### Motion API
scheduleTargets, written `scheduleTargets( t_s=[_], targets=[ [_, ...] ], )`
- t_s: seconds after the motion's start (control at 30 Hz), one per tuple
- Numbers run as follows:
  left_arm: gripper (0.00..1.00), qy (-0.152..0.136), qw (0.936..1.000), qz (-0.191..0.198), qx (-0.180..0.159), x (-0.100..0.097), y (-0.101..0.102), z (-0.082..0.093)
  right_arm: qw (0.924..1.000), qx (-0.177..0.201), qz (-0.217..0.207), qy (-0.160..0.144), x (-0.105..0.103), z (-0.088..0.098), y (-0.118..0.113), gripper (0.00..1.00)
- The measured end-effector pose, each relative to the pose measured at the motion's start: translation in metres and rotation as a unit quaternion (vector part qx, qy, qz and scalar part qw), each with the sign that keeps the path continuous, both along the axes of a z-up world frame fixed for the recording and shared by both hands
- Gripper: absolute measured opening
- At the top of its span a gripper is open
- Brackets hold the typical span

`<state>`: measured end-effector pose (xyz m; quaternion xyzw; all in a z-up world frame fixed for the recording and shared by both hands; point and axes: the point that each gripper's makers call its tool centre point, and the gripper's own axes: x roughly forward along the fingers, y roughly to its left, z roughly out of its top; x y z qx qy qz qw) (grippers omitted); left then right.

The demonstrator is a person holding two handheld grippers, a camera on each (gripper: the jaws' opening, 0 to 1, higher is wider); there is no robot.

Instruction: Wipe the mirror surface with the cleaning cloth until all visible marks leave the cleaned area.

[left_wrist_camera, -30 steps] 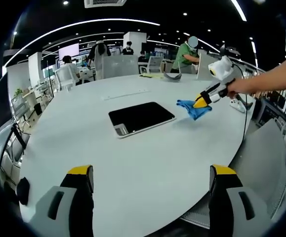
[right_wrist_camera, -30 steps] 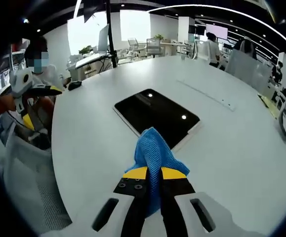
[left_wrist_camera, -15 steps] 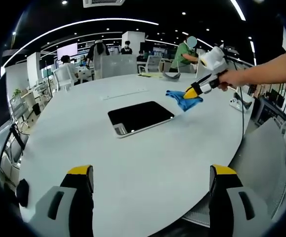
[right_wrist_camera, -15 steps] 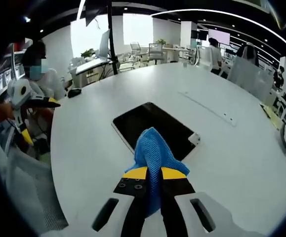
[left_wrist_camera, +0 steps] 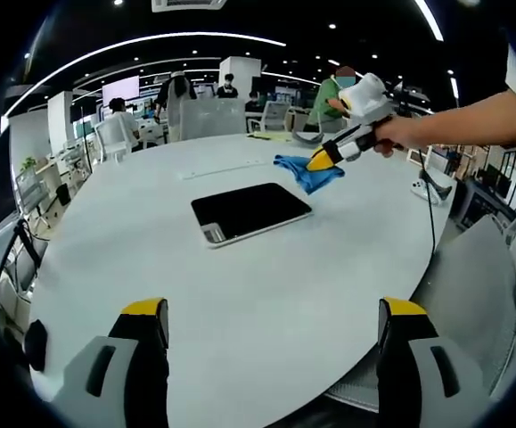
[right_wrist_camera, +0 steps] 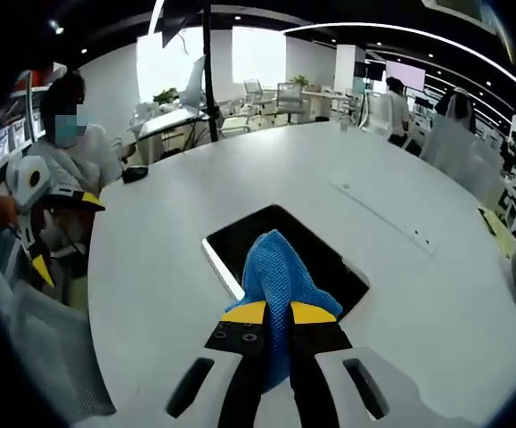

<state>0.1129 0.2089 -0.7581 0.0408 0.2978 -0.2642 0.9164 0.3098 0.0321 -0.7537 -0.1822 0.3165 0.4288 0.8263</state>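
Two grippers are sharing one big round white desk [left_wrist_camera: 266,294]. The right gripper [right_wrist_camera: 278,312] is pinching a blue cloth [right_wrist_camera: 278,281] tightly between its yellow-tipped jaws, and the cloth is bunching up ahead of them, hanging over the near part of the mirror [right_wrist_camera: 320,254] as the right gripper view sees it. In the left gripper view that same gripper [left_wrist_camera: 322,160] is coming in from the right in a person's hand [left_wrist_camera: 391,134], carrying the cloth [left_wrist_camera: 304,169] above the desk just past the far corner of the mirror [left_wrist_camera: 249,211] (a dark rectangular slab lying flat near the desk's middle). The left gripper [left_wrist_camera: 274,312] is hanging back near the desk's edge with its jaws spread wide, gripping nothing.
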Motion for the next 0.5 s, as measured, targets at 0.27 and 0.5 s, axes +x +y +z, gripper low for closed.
scheduleTargets(
  t_s=[0.27,0.5],
  targets=[
    [0.99,-0.004,1.0,0.002,-0.003,0.0,0.001,0.002,1.0,-0.001,0.008,-0.001,-0.002,0.004,0.029,0.04],
    [0.99,-0.007,0.9999,0.005,-0.008,0.001,0.002,0.004,0.9999,-0.003,0.013,0.001,0.0,0.003,0.046,0.04]
  ],
)
